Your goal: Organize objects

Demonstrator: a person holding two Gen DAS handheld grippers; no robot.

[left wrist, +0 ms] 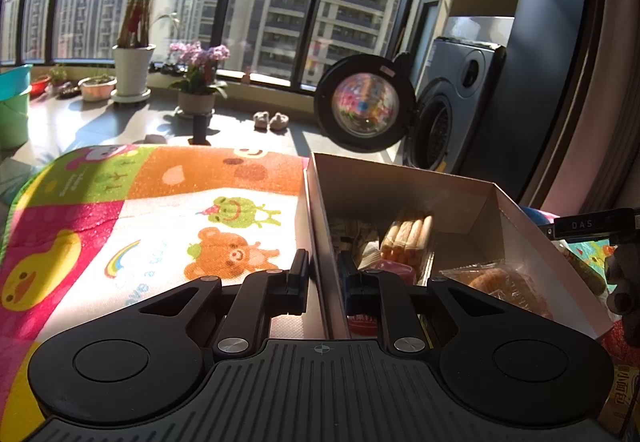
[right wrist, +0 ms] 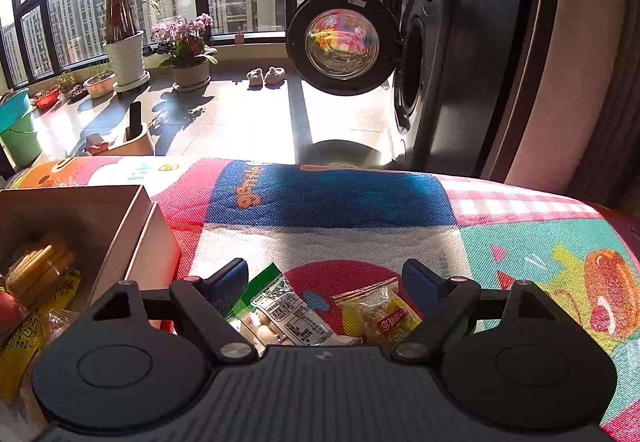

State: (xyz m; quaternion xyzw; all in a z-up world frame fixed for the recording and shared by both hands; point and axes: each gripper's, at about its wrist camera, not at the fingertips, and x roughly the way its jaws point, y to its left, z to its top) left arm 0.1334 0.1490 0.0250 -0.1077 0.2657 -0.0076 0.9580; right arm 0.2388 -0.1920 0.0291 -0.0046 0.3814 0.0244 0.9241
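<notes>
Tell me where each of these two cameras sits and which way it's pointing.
Left wrist: on the left gripper, facing the windows; its fingers straddle the left wall of the cardboard box, and a bit of the other gripper shows at right.
Right wrist: on the right gripper, open over two snack packets on the play mat.
Shared: box, mat, washing machine, plants.

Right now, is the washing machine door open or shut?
Open: the round door swings out from the washing machine, exposing the drum opening.
</notes>
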